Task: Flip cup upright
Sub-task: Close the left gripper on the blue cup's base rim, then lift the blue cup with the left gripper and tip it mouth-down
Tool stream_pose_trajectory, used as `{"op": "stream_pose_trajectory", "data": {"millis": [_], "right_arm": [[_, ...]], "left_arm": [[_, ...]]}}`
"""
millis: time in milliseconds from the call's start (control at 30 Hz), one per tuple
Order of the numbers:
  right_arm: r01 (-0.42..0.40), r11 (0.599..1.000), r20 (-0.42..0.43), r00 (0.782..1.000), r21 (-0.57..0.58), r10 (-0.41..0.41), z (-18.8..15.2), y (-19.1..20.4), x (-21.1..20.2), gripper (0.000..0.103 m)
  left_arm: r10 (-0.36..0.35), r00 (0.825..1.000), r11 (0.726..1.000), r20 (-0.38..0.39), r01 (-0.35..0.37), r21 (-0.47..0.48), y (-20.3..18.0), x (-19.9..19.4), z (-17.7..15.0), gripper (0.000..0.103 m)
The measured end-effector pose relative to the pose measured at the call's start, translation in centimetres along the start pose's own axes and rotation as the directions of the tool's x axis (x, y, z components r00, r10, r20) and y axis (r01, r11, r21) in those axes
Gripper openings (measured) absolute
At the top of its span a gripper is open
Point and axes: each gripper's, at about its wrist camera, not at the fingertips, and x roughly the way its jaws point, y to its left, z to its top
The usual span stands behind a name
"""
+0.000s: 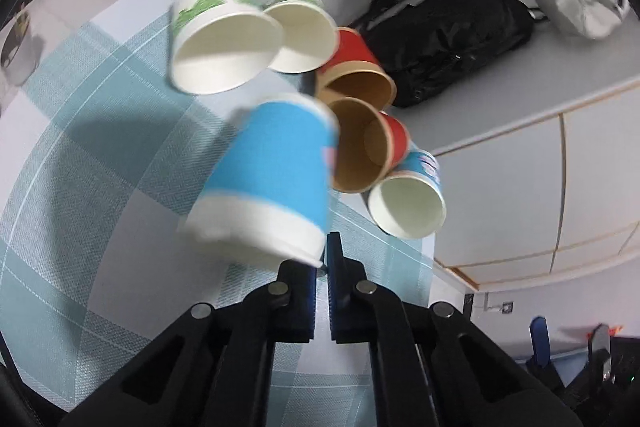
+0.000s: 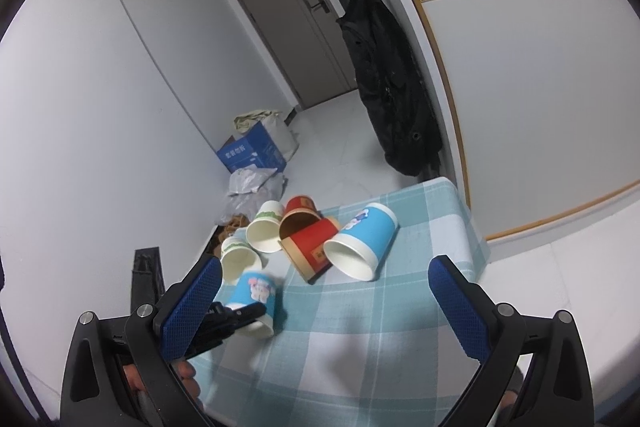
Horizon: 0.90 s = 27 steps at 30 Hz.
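My left gripper [image 1: 323, 259] is shut on the rim of a blue paper cup [image 1: 268, 183] and holds it tilted, mouth toward the camera, above the checked tablecloth [image 1: 80, 207]. In the right wrist view the same blue cup [image 2: 254, 297] sits at the left with the left gripper's black fingers [image 2: 236, 319] on its rim. My right gripper [image 2: 324, 311] is open and empty, above the near part of the table.
Several cups lie on their sides in a cluster: two white-green [image 2: 264, 231], two red [image 2: 310, 247], one blue [image 2: 364, 241]. The table's far edge [image 2: 440, 183] is behind them. A black coat [image 2: 384, 87], boxes and bags [image 2: 252, 151] are on the floor beyond.
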Motion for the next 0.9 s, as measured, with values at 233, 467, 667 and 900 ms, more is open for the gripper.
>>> {"op": "stream_pose_trajectory", "data": {"millis": [233, 467, 667, 900], "right_arm": [[0.012, 1.0, -0.002, 1.0, -0.015, -0.012, -0.2, 0.2, 0.2, 0.103], [0.027, 1.0, -0.002, 1.0, -0.01, -0.027, -0.4, 0.1, 0.3, 0.103], [0.043, 0.999, 0.006, 0.999, -0.023, -0.043, -0.6, 0.3, 0.1, 0.103], [0.041, 0.998, 0.022, 0.999, -0.053, -0.04, -1.0, 0.8, -0.5, 0.103]], "left_arm": [[0.008, 1.0, 0.997, 0.007, -0.008, 0.072, -1.5, -0.7, -0.6, 0.0], [-0.014, 1.0, 0.993, -0.001, 0.014, 0.116, -2.1, -1.2, -1.4, 0.0], [-0.017, 1.0, 0.987, 0.022, 0.013, 0.159, -2.9, -2.8, -2.2, 0.0], [-0.027, 0.999, 0.983, 0.032, 0.02, 0.185, -3.4, -4.8, -3.8, 0.0]]}}
